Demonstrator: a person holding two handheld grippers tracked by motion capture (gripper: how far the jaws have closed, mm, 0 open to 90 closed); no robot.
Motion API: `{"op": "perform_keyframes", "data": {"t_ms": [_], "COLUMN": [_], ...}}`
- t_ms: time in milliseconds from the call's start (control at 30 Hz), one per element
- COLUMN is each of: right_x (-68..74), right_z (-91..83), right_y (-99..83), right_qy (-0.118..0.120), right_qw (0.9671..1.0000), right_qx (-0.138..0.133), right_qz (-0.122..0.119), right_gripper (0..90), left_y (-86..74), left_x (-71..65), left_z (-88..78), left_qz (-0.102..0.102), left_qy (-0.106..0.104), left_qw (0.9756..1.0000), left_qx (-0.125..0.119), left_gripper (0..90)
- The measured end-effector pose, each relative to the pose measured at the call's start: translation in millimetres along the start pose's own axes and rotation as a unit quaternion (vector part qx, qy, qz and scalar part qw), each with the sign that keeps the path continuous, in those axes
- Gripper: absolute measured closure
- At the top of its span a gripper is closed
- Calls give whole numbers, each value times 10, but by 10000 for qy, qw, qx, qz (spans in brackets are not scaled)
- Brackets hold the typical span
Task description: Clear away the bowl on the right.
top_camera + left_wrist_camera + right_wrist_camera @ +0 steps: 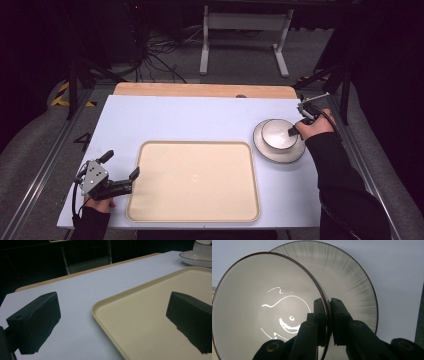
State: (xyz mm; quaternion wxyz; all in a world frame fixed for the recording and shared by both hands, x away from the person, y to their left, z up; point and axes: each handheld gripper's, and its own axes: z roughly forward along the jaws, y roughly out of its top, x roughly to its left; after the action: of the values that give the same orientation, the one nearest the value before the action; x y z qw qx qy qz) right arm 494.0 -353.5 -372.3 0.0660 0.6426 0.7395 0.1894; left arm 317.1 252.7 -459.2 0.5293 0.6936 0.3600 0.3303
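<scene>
From above, I see my right tool (294, 131) at the table's (190, 120) far right side, its jaws pinched on the near-right rim of a white bowl (278, 135). That bowl sits on a white plate (265, 150) with a dark edge line, just right of the big cream tray (195, 182). My left tool (120, 172) rests at the table's near left corner, jaws spread wide, one of them touching or just above the tray's left rim.

Looking along the left tool (112, 322), I find both black jaws far apart with nothing gripped; the tray's corner (130, 315) lies between them, and the white table (82, 290) stretches beyond. At the upper right, the plate (192, 261) and bowl (203, 248) show well off.

Looking along the right tool (329, 322), I have the jaws fully closed on the bowl's thin wall (262, 315), one pad inside and one outside. Behind it, the plate (352, 272) spreads over the table (397, 270).
</scene>
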Motion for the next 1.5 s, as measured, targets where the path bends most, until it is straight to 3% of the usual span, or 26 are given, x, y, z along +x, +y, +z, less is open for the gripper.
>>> {"op": "perform_keyframes", "data": {"t_ms": [433,800,1500], "right_x": [97,272,795], "right_z": [-243,-414,-605], "right_y": [48,69,69], "right_qy": [14,-51,313], "right_qw": [9999,9996,9973], "right_qx": [-23,5,143], "right_qz": [-104,-282,-656], "right_gripper": [835,833,830], "left_y": [0,0,-1], "left_x": [5,6,4], "left_z": [0,1,4], "left_qz": [-10,-17,-13], "left_qy": [6,9,-2], "left_qw": [10000,10000,10000], "left_qx": [0,-1,4], "left_gripper": [1,1,1]}}
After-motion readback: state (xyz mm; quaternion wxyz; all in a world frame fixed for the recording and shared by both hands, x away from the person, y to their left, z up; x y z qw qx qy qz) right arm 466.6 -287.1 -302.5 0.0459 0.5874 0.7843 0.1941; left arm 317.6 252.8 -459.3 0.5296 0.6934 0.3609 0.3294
